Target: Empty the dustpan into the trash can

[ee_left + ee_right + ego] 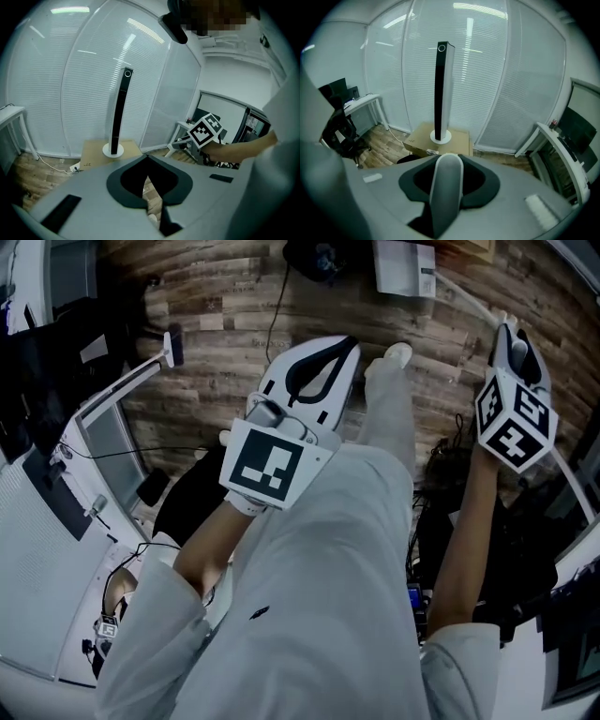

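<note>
In the head view my right gripper [514,334] is at the upper right, shut on a long white handle [464,298]. The handle slants up-left toward a white boxy thing [403,266] at the top edge, perhaps the dustpan. In the right gripper view that handle [445,187] is a rounded grey-white rod between the jaws. My left gripper [319,367] hangs over the wooden floor at the middle, its bowed fingers meeting at the tips with nothing between them. The left gripper view shows only floor through the slit, with the right gripper's marker cube [205,130] to the right. I cannot pick out the trash can for sure.
A tall black tower fan [442,89] stands on a cardboard box [436,138] before the blinds. A white desk [103,418] and cables are at the left, and another desk [562,150] at the right. A dark round thing [183,507] lies under my left forearm.
</note>
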### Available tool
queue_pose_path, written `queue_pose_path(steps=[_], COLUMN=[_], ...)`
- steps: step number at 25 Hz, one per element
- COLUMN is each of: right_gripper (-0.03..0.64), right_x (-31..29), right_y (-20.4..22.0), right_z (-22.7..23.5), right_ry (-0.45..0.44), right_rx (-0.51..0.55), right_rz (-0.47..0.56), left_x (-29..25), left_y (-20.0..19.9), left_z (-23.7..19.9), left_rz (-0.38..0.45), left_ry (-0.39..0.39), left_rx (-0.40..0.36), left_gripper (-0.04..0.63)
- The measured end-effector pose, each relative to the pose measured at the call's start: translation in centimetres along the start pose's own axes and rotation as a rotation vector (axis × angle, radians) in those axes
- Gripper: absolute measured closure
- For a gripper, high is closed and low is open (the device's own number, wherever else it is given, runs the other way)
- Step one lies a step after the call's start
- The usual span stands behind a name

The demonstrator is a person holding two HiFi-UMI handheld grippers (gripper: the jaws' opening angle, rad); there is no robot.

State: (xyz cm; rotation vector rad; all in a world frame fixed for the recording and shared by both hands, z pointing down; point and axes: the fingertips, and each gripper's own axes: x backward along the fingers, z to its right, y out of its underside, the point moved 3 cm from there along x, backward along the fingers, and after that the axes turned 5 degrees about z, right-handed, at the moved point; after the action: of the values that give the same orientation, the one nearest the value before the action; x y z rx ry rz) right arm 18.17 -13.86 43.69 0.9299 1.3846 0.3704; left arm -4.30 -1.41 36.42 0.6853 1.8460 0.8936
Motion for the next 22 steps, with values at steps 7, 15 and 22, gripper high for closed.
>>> queue_pose_path(steps=[7, 15, 22], right_gripper=[0.499, 0.499, 0.497], right_x=[-3.7, -7.7, -10.2], right_y=[1.1, 1.6, 2.9], right_z=[-0.1, -0.2, 0.5], right_ry=[0.021, 0.034, 0.017], right_rx=[-0.076, -0.104, -0.143], right_rz=[-0.040, -0.086, -0.104], left_x=[-0.8, -1.9, -2.2], left_y=[0.6, 0.7, 1.7], left_z=[-1.2, -2.3, -2.8], left_rz=[0.000, -0.004, -0.016], left_ry=[-0.024, -0.034, -0.068], left_rx=[0.011, 0.024, 0.043], left_gripper=[0.589, 0.589, 0.589])
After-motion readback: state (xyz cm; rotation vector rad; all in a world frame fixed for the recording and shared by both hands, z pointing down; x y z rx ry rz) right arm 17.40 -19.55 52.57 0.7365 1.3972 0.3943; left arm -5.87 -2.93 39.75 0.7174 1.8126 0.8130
